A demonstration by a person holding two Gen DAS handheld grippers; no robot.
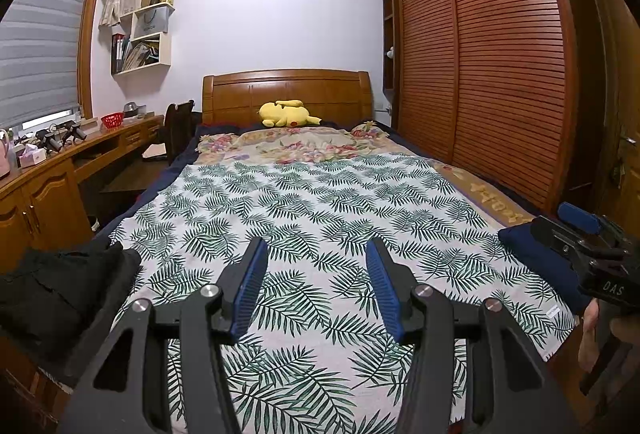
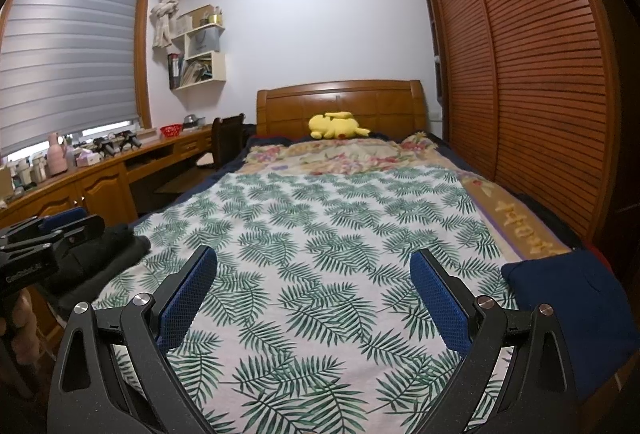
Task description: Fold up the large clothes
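At nine o'clock I see black clothes [image 1: 68, 290] on the bed's left edge. My left gripper [image 1: 316, 266] and right gripper [image 2: 314, 274] hover apart, empty, over the open leaf-print sheet [image 1: 320, 201]. Navy clothes [image 2: 568, 298] lie at three o'clock.

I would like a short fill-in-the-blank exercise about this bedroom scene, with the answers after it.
1. The sheet spread on the bed is printed with green ____.
2. The plush toy by the headboard is ____ in colour.
3. The folded dark blue garment lies beside the ____ tool.
4. Both this tool and the left tool stand open and hold ____.

Missing words: leaves; yellow; right; nothing
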